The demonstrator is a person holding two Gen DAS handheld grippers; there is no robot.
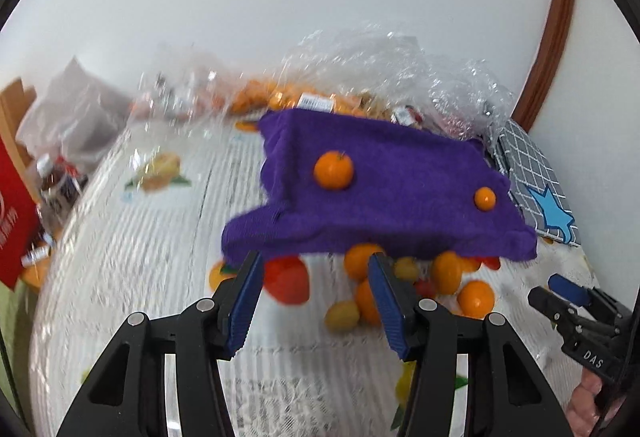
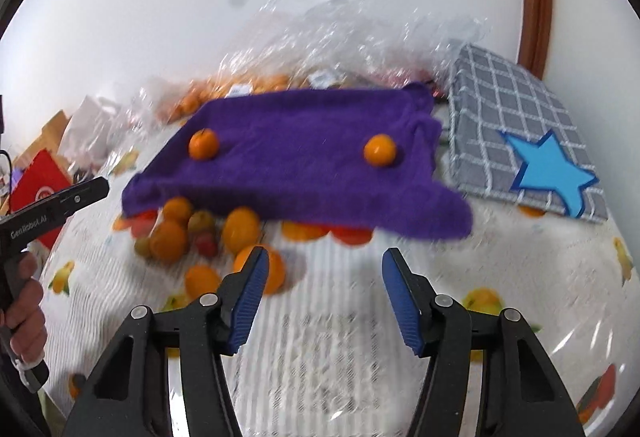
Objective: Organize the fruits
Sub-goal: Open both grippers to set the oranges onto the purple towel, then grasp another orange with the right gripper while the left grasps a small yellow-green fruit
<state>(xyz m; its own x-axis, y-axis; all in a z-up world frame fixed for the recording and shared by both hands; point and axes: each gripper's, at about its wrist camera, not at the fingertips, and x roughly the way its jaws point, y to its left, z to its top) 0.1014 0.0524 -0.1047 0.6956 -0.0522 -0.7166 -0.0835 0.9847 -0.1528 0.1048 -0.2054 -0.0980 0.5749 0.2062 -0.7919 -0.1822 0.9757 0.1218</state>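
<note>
white patterned tablecloth, purple towel bearing two oranges, loose fruit beneath, left gripper and right gripper both parted, empty

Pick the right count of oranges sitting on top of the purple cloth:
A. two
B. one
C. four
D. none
A: two oranges, one toward the left and one toward the right, rest on the purple cloth; the other fruit lies on the table below its near edge.
</note>
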